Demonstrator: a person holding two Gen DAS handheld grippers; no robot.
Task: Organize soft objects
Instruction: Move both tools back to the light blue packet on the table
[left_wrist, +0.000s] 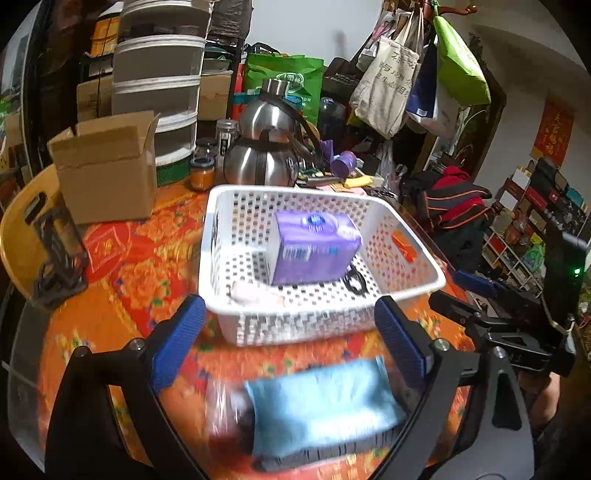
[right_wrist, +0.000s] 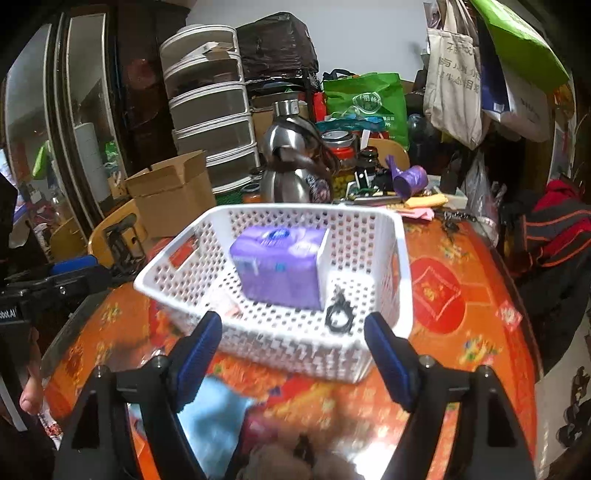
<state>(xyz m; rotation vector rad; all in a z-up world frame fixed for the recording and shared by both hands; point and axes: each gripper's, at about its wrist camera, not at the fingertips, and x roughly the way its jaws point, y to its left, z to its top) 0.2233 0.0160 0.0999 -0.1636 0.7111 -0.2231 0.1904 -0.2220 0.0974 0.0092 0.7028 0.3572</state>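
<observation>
A white perforated basket (left_wrist: 236, 236) (right_wrist: 400, 273) stands on the orange-red tablecloth. Inside it a purple tissue pack (left_wrist: 314, 247) (right_wrist: 280, 269) sits upright, with a black hair tie (left_wrist: 354, 282) (right_wrist: 338, 314) and a small pale soft item (left_wrist: 251, 293) beside it. My left gripper (left_wrist: 288, 317) is open just in front of the basket, nothing between its fingers. Under it a light blue cloth (left_wrist: 321, 402) (right_wrist: 210, 413) lies on the table, blurred. My right gripper (right_wrist: 293, 332) is also open before the basket's near wall and holds nothing. A brown fuzzy thing (right_wrist: 280, 461) shows at the bottom edge.
Behind the basket are a cardboard box (left_wrist: 107, 173), a steel kettle (left_wrist: 262, 155), jars (left_wrist: 202, 173), stacked drawers (left_wrist: 159, 74) and a purple cup (left_wrist: 343, 164). A yellow chair back (left_wrist: 26, 229) stands at the left. Bags (left_wrist: 388, 85) hang at the back right.
</observation>
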